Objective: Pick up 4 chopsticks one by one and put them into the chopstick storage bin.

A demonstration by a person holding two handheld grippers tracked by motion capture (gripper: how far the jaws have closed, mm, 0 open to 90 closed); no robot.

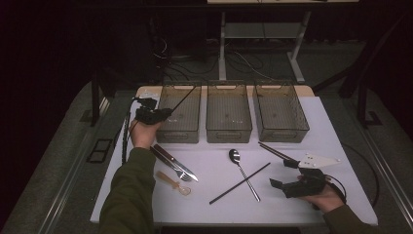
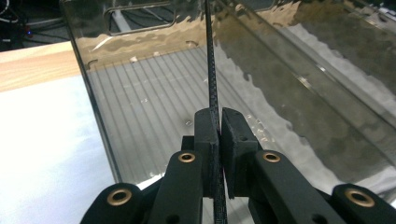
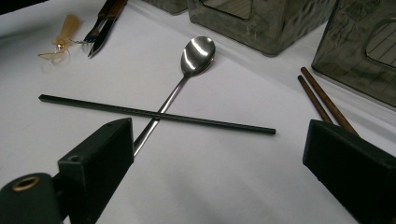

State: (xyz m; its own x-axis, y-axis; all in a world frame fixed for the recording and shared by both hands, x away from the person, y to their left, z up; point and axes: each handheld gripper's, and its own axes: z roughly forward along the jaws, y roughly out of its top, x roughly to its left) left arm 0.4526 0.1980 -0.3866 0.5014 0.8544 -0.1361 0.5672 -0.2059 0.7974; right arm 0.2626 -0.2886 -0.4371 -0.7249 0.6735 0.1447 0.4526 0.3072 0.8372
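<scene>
Black chopstick (image 2: 211, 70) clamped upright in the left hand-held gripper (image 2: 219, 135), over the leftmost bin (image 2: 140, 93)

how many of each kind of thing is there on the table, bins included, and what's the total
clear bins: 3
black chopsticks: 2, one held in the left gripper over the left bin, one lying across the spoon
brown chopsticks: 2
metal spoon: 1
fork: 1
knife: 1
small translucent spoon: 1
Total: 11

Left gripper (image 1: 163, 113), at ten o'clock, is clamped tight; right gripper (image 1: 282, 174), at four o'clock, rests with jaws wide apart.
</scene>
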